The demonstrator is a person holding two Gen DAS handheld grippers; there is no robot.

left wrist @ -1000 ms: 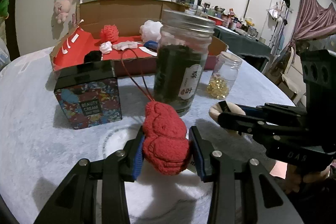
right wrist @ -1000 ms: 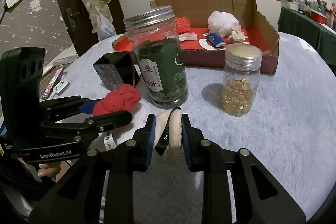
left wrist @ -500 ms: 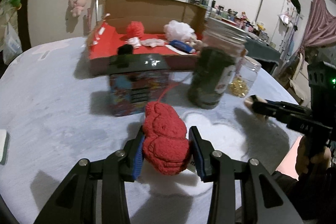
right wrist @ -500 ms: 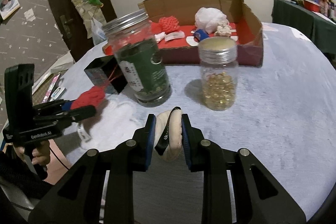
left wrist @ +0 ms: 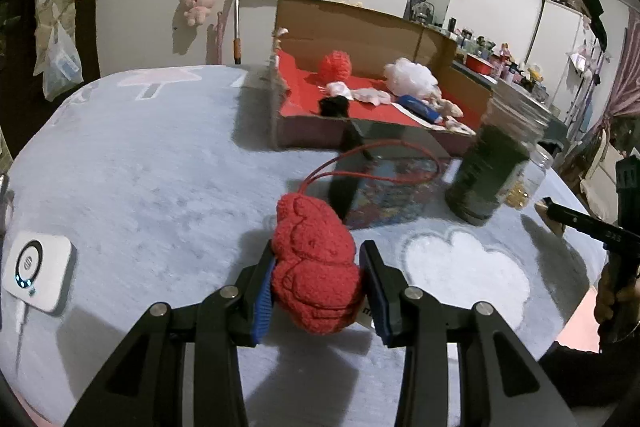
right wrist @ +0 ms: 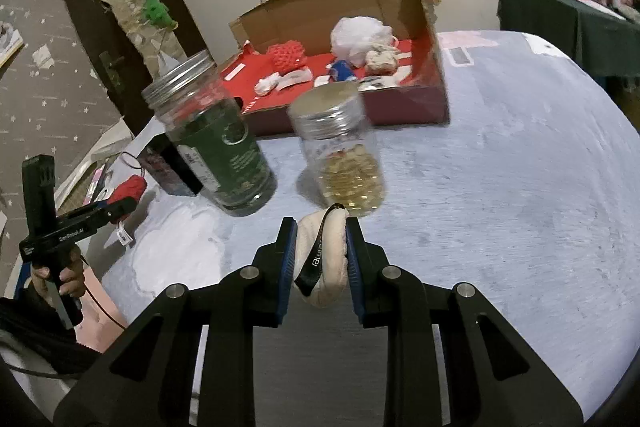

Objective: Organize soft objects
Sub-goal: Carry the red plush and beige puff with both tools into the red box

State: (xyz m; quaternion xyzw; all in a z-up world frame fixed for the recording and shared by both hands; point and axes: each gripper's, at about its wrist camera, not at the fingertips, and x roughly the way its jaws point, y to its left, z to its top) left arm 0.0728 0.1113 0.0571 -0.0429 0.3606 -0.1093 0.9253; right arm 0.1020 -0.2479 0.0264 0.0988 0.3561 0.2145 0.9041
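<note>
My left gripper [left wrist: 318, 275] is shut on a red plush toy [left wrist: 314, 263] with a red string loop, held above the pale blue tablecloth; it also shows in the right wrist view [right wrist: 127, 189]. My right gripper [right wrist: 320, 255] is shut on a cream powder puff [right wrist: 322, 259] with a black ribbon. An open cardboard box [left wrist: 352, 27] with a red floor stands at the table's back and holds several soft items: a red knitted ball [left wrist: 335, 63], a white mesh puff [left wrist: 410, 79] and small white pieces. The box also shows in the right wrist view [right wrist: 340, 7].
A tall jar of green leaves [right wrist: 218, 143], a small jar of yellow capsules [right wrist: 346, 163] and a patterned tin [left wrist: 384, 191] stand between the grippers and the box. A white device [left wrist: 36, 273] lies at the table's left. Green cloth table [right wrist: 560, 15] at right.
My left gripper has swung left and back with the red toy, so the jars and tin now sit to its right. My right gripper has moved back and tilted, still holding the puff.
</note>
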